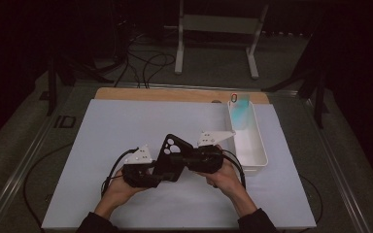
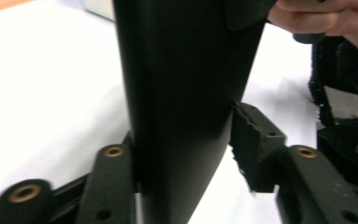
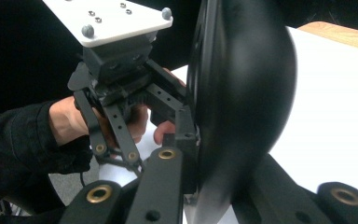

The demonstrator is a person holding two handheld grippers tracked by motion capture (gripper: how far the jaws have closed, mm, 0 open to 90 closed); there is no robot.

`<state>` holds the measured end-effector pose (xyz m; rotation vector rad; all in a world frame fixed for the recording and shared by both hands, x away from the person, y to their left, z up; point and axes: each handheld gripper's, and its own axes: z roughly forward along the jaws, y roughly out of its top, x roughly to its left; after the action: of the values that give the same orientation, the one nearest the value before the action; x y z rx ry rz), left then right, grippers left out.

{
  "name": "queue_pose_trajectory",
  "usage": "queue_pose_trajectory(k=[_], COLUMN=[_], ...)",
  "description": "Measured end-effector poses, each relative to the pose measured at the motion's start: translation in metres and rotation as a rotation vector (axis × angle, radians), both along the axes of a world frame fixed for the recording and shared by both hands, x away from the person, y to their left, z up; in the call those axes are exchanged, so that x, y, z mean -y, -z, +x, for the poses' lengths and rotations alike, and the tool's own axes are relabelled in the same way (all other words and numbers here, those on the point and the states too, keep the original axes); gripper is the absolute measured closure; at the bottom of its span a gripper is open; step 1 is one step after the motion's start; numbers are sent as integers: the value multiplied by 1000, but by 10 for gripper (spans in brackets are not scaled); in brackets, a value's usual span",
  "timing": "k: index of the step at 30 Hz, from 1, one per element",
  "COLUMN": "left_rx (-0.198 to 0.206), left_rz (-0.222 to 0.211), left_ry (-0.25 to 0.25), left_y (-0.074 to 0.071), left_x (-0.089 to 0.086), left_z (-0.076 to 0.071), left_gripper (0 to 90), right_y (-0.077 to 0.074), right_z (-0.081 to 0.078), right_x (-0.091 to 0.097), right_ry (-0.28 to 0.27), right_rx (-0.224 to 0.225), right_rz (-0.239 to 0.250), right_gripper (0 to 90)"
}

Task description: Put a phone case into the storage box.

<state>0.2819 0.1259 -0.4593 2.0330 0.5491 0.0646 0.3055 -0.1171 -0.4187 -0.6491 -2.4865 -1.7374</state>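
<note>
A black phone case with camera cut-outs is held just above the white mat between both grippers. My left gripper comes at it from the left. In the left gripper view the case stands upright between the jaws, and the pads touch its edges. My right gripper is shut on the case from the right. In the right gripper view the case is clamped edge-on between the jaws, and the left gripper holds its far edge.
A white rectangular tray stands to the right on the mat, with a pale blue flat item leaning at its far end. The white mat spreads to the left and front. A wooden table edge runs behind it.
</note>
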Motion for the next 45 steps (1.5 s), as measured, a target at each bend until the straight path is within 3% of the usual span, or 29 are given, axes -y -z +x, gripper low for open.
queue_pose_trajectory(k=[4, 13, 28, 31, 38, 45], left_rx=[1, -9, 17, 26, 41, 48], left_rz=[-5, -36, -23, -23, -15, -11], left_ry=[2, 9, -8, -18, -70, -129], left_y=[1, -1, -1, -1, -2, -2], left_x=[-2, -3, 1, 0, -4, -5], left_z=[-1, -1, -3, -3, -2, -1], left_gripper=[698, 831, 848, 850, 853, 853], right_y=[0, 0, 1, 1, 1, -2], right_z=[1, 1, 1, 1, 0, 0], right_x=[1, 0, -4, -5, -5, -5], right_ry=[14, 44, 65, 88, 166, 224], right_rx=[11, 19, 27, 25, 24, 22], right_rz=[-16, -26, -29, -46, -87, -110], right_gripper=[750, 581, 412, 364, 138, 84])
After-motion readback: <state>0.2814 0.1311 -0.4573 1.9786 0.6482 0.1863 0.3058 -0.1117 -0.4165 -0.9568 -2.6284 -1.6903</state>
